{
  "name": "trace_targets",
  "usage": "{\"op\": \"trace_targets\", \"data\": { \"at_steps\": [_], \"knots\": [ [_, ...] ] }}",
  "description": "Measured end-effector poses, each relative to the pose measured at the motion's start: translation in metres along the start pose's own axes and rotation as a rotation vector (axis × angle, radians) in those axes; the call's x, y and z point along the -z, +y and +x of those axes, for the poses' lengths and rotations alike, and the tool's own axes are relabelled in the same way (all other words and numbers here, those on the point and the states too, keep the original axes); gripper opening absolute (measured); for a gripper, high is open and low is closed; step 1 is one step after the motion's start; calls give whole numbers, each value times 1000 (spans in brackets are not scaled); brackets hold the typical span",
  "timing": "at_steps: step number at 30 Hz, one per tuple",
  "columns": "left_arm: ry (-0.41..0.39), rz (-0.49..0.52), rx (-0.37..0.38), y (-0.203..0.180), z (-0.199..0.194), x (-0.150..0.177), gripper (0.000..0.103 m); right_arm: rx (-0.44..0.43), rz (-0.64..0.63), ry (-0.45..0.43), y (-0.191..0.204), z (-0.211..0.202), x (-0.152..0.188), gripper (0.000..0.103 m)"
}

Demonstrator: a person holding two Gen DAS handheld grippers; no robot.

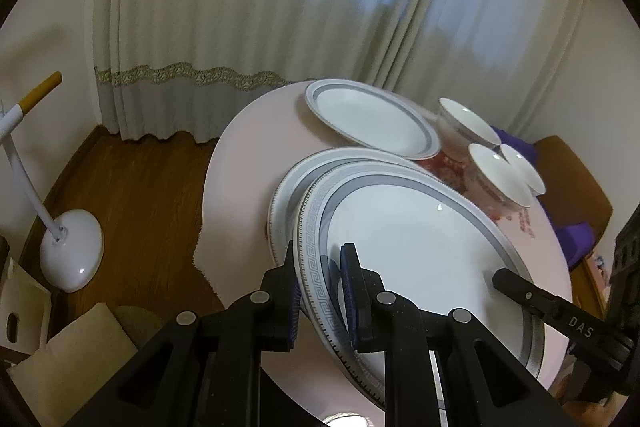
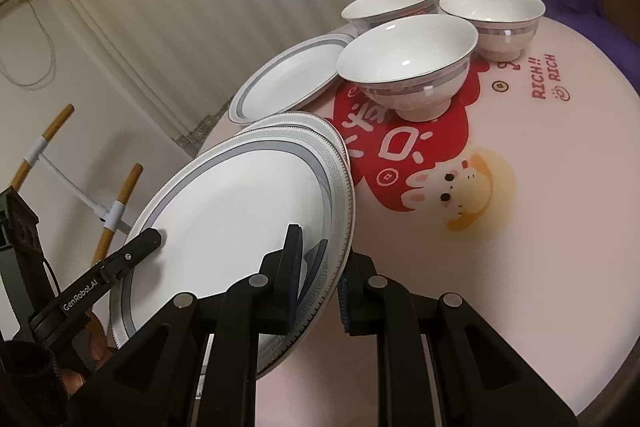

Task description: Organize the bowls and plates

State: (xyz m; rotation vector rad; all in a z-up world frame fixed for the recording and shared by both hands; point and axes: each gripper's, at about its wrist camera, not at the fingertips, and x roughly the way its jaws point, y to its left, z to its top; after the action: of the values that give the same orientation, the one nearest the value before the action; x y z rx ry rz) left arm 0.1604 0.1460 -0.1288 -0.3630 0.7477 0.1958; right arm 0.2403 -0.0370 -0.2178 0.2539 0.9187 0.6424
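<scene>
A large white plate with a grey key-pattern rim is held over a second large plate on the round pink table. My left gripper is shut on its left rim. My right gripper is shut on its right rim; the plate fills the left of that view. A smaller grey-banded plate lies further back. Three white bowls stand upright behind it, also in the left wrist view.
The table cover bears a red and orange cartoon print. A white floor stand with wooden pegs stands left on the wood floor. Curtains hang behind. A chair with purple cloth is at the far right.
</scene>
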Motion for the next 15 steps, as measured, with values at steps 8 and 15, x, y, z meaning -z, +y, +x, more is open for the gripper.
{"op": "trace_targets", "data": {
  "at_steps": [8,15],
  "knots": [
    [13,6,7,3,19,-8,15,78,-9,-6,5,3,-1,17],
    [11,14,5,4,28,-11,15,95,5,-12,5,5,0,17]
  ]
}}
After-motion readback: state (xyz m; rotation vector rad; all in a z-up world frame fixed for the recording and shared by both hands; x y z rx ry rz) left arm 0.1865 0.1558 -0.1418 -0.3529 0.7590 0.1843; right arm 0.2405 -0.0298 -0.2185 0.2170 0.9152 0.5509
